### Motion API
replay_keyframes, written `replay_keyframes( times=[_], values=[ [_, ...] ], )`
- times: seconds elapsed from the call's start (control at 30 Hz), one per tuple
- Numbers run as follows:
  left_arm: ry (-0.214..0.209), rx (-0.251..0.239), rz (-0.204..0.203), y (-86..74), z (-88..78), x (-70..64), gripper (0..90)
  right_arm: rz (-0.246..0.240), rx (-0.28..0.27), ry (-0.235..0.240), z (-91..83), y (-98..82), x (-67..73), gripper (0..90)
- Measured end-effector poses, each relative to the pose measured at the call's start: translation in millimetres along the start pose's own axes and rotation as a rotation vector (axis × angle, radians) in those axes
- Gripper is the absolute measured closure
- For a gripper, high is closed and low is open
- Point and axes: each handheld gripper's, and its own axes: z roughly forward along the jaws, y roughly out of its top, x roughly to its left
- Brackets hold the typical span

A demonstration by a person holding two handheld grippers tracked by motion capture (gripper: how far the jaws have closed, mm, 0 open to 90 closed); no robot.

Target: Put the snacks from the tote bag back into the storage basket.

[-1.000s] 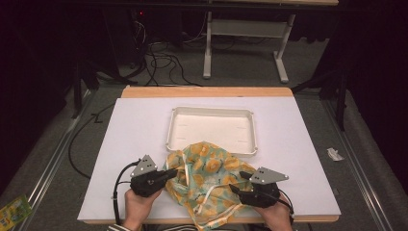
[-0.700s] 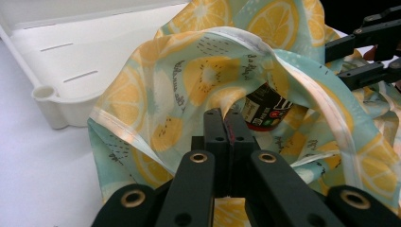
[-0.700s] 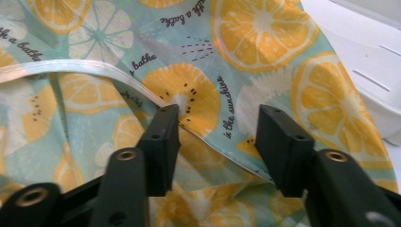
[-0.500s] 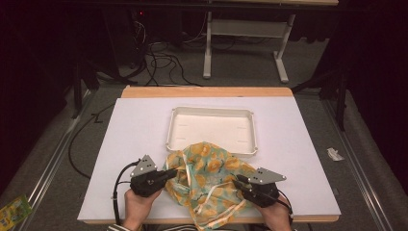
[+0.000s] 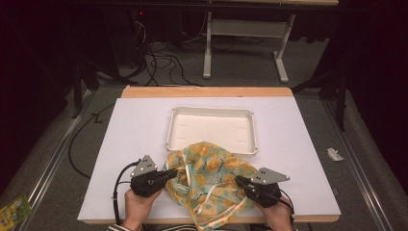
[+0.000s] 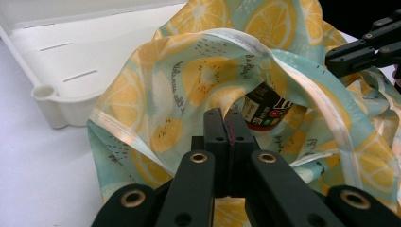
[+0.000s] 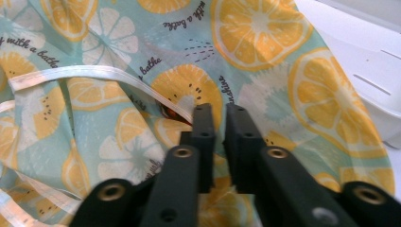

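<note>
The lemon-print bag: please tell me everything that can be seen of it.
The lemon-print bag is thin, soft cloth, pale teal with orange citrus slices and small dark lettering, edged with white tape that trails as straps toward the table's near edge. It lies crumpled, its far side against the white tray. The left gripper is shut on its fabric; the right gripper touches its other side. A dark labelled container shows inside its opening.
</note>
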Motion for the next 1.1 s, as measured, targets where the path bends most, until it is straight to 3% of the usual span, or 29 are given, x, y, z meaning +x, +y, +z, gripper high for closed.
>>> replay_keyframes(
  times=[0.03,0.17,0.53,0.63,0.93,1.1],
  values=[
    [0.000,-0.001,0.000,0.0,-0.1,0.0,90.0,-0.005,-0.001,-0.007,0.6,0.2,0.6,71.8],
    [-0.001,-0.002,0.000,0.0,-0.2,0.1,90.0,-0.021,0.017,-0.011,4.1,0.9,2.5,62.8],
    [-0.003,-0.004,-0.001,-0.1,-0.1,0.1,90.0,-0.062,0.064,-0.011,11.5,0.8,9.0,58.7],
    [-0.005,-0.004,-0.001,-0.1,0.0,-0.3,90.0,-0.066,0.077,-0.022,14.0,0.0,9.2,63.2],
    [-0.006,-0.004,-0.002,0.4,-0.8,-0.2,90.0,-0.054,0.087,-0.010,19.8,0.1,3.9,88.7],
    [-0.008,-0.004,0.001,1.2,-0.6,-1.1,90.0,-0.050,0.081,0.001,19.3,0.9,3.6,90.0]
  ],
)
